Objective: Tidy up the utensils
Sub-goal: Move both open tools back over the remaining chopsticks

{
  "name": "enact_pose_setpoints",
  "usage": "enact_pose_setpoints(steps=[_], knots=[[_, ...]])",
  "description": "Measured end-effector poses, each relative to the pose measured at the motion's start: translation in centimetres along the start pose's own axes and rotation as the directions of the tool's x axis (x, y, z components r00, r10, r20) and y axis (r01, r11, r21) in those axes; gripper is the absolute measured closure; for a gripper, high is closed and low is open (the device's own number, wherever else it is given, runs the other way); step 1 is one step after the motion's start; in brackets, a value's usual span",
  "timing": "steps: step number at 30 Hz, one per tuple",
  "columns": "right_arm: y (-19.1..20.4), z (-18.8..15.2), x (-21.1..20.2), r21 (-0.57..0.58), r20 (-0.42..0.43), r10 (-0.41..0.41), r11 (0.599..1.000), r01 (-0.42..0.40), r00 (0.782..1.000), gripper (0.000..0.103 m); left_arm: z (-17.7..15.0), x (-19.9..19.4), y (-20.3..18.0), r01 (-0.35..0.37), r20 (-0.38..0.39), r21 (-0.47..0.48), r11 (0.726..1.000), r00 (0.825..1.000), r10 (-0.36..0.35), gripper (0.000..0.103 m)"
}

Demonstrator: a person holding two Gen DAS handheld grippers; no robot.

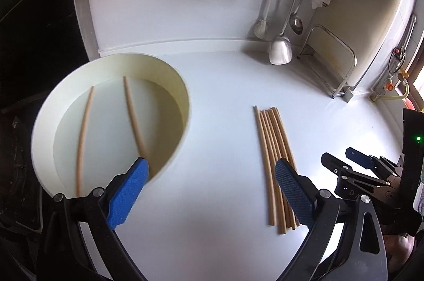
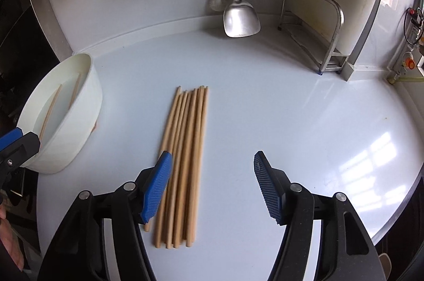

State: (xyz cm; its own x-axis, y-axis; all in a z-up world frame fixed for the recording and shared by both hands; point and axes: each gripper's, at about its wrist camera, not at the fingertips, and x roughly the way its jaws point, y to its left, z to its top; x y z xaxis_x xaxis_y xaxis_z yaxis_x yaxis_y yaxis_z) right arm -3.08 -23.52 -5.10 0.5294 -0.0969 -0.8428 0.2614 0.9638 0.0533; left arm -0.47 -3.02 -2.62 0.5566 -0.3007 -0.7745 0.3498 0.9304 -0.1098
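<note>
The bundle of wooden chopsticks [image 2: 182, 164] lies on the white counter [image 2: 291, 122] with its long axis running away from the empty, wide-open right gripper [image 2: 212, 185], nearer its left finger, while the left gripper [image 1: 212, 191], also open and empty, hangs by the white tub [image 1: 182, 95] holding two chopsticks.

Bundle of pale wooden chopsticks [image 2: 185, 161] lying side by side flat on the white bench [image 2: 291, 108], two more chopsticks [image 1: 133, 116] apart inside a round white basin [image 1: 42, 122] nearby
</note>
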Motion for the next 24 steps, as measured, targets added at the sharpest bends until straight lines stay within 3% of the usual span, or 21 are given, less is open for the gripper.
enact_pose_setpoints(steps=[10, 14, 24], knots=[[-1.8, -1.8, 4.7, -0.056, 0.014, 0.056, 0.997, -0.056, 0.998, 0.041, -3.4, 3.9, -3.5, -0.015, 0.008, -0.042, 0.999, 1.0, 0.015, 0.009], [-1.9, -2.0, 5.9, -0.064, 0.023, 0.074, 0.995, -0.072, 0.997, 0.041, -3.6, 4.3, -3.7, -0.063, 0.029, -0.032, 0.997, 0.998, 0.064, 0.009], [-1.6, -2.5, 6.7, -0.063, 0.019, 0.077, 0.995, -0.075, 0.997, 0.041, -3.7, 4.9, -3.1, -0.097, 0.026, -0.036, 0.995, 0.995, 0.098, 0.009]])
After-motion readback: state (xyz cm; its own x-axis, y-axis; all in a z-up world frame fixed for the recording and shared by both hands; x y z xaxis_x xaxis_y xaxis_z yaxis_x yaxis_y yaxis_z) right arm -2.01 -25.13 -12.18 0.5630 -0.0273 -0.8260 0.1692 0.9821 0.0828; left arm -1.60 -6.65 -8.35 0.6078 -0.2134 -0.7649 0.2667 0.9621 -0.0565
